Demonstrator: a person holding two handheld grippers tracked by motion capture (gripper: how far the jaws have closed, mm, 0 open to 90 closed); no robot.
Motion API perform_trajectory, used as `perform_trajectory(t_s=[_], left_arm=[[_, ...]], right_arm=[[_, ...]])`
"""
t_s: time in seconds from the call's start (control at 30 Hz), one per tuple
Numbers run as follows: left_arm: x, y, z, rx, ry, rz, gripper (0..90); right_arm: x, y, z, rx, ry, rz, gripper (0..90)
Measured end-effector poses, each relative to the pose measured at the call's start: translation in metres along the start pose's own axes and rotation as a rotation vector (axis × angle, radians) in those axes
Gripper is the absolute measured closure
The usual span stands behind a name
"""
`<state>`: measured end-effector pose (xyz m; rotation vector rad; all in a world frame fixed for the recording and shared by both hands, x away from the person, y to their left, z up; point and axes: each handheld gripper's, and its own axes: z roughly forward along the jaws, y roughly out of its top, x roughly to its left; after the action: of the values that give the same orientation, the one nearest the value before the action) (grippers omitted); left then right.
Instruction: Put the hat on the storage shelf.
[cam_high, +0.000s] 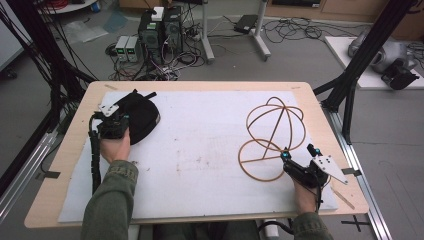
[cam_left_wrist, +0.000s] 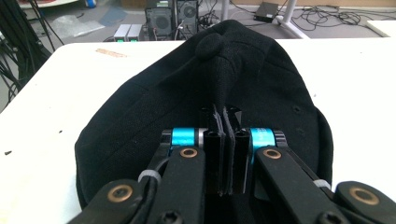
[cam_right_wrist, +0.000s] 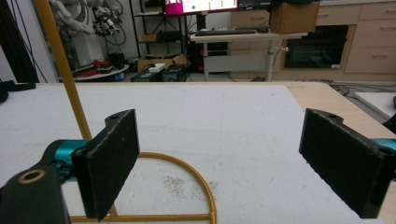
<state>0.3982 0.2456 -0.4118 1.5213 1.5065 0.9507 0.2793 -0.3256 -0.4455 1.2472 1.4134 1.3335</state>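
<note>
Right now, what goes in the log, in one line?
left gripper: jaws shut on black cap | right gripper: jaws open by wire stand | white mat

Robotics lab or test workspace. Indicators: a wooden table (cam_high: 200, 86) with a white mat (cam_high: 210, 150), enclosed by a black metal frame (cam_high: 360, 65); PC towers (cam_high: 160, 30) and loose cables (cam_high: 290, 27) on the grey floor; a monitor (cam_right_wrist: 201, 5) on an adjustable desk (cam_right_wrist: 243, 39); robot hardware (cam_right_wrist: 77, 16) on shelving; wooden cabinets (cam_right_wrist: 355, 42).
</note>
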Motion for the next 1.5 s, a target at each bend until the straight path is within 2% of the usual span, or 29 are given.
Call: perform_trajectory(t_s=[0.23,0.37,0.7,1.0,1.5], left_arm=[[0.003,-0.003,-0.008,-0.036,0.001,-0.008,87.9],[0.009,-0.003,-0.015,-0.067,-0.007,-0.032,87.8],[0.014,0.003,-0.038,-0.162,0.021,-0.055,87.8],[0.015,0.009,-0.062,-0.25,-0.014,-0.064,87.7],[0.017,0.02,-0.094,-0.363,-0.066,-0.077,87.6]], right_arm=[[0.0,0.0,0.0,-0.004,-0.002,0.001,11.3],[0.0,0.0,0.0,0.002,-0.003,-0.004,11.3],[0.001,-0.001,0.0,0.006,-0.005,-0.017,11.3],[0.0,0.0,0.0,0.001,-0.009,-0.026,11.3],[0.001,0.0,-0.001,0.002,-0.01,-0.014,11.3]])
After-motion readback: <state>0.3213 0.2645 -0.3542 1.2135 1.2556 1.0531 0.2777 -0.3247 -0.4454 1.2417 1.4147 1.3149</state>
